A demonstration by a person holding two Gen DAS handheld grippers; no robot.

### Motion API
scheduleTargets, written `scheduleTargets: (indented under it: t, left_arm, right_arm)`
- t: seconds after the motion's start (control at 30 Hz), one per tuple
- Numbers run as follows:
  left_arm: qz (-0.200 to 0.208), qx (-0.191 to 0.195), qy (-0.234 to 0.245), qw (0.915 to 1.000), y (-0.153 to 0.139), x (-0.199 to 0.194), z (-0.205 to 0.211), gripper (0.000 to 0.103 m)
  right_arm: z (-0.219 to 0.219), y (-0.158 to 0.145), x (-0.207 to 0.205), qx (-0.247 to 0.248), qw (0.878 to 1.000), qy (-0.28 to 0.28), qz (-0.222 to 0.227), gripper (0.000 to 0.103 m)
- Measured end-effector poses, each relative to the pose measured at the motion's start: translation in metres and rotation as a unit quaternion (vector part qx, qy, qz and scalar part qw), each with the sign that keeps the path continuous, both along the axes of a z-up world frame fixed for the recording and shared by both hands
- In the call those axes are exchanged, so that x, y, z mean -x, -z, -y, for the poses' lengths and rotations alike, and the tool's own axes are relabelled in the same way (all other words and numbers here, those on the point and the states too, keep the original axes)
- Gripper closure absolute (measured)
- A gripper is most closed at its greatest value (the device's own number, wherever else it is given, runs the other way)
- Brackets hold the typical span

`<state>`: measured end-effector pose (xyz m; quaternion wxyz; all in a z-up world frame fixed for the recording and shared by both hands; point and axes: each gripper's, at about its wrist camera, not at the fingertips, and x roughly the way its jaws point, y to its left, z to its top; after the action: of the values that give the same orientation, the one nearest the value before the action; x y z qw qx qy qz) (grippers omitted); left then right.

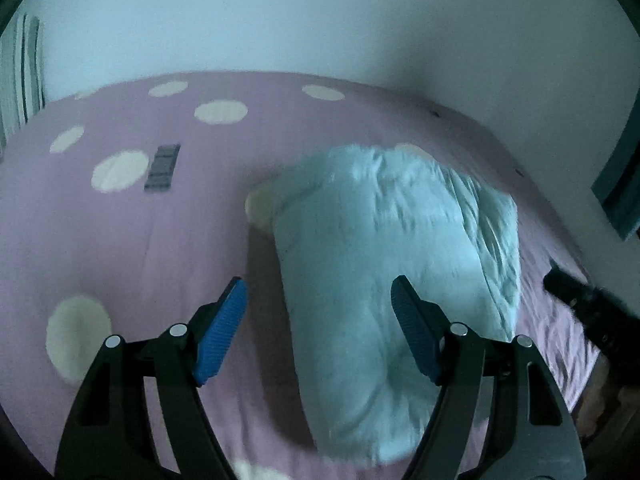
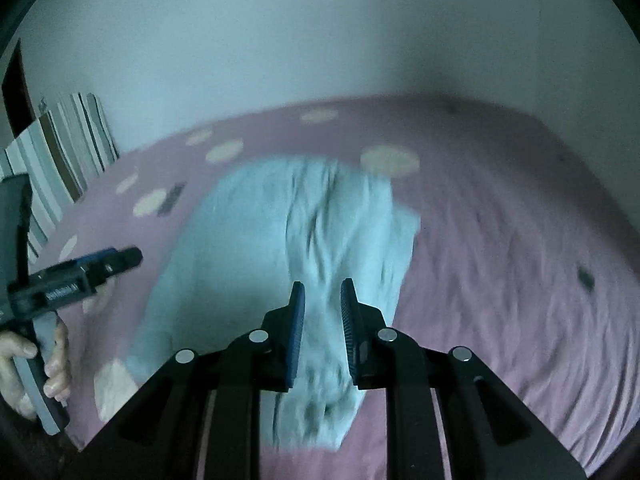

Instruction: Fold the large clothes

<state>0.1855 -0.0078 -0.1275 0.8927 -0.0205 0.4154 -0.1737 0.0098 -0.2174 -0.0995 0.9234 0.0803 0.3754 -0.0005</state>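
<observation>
Left gripper hangs spread and empty above the folded garment on the bed, right gripper narrowly parted, apparently released.

Dim room; pale wall; spotted lilac bedspread; striped pillow.

A home bedroom: a bed under a lilac spread with pale dots fills the floor against a plain white wall, striped pillows at its head.
</observation>
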Motion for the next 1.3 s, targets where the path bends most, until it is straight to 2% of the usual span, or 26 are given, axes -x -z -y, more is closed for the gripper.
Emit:
scheduleTargets:
  t: [0.07, 0.2, 0.33, 0.53, 0.73, 1.0, 1.3]
  left_arm:
    - [-0.004, -0.011, 0.009, 0.9999, 0.004, -0.021, 0.013, 0.029]
    - [-0.016, -0.047, 0.014, 0.9987, 0.025, -0.046, 0.033, 0.03]
    - [-0.043, -0.049, 0.012, 0.9978, 0.046, -0.062, 0.04, 0.03]
    - [-0.077, -0.087, 0.033, 0.9927, 0.071, -0.075, 0.057, 0.03]
    - [-0.091, -0.11, 0.034, 0.9891, 0.089, -0.083, 0.066, 0.03]
    - [-0.087, -0.136, 0.034, 0.9862, 0.098, -0.085, 0.073, 0.029]
    - [-0.081, -0.131, 0.03, 0.9876, 0.1, -0.075, 0.073, 0.029]
  right_arm:
    - [0.005, -0.001, -0.024, 0.002, 1.0, 0.001, 0.006, 0.084]
    - [0.013, 0.019, -0.064, 0.009, 1.0, -0.002, -0.012, 0.084]
    - [0.015, 0.046, -0.089, 0.003, 0.999, -0.001, -0.046, 0.084]
    - [0.016, 0.086, -0.113, -0.008, 0.994, -0.003, -0.105, 0.084]
    - [0.02, 0.108, -0.121, -0.026, 0.992, 0.004, -0.122, 0.085]
    - [0.017, 0.111, -0.12, -0.021, 0.993, 0.014, -0.112, 0.085]
    - [0.014, 0.113, -0.118, -0.008, 0.994, 0.022, -0.104, 0.085]
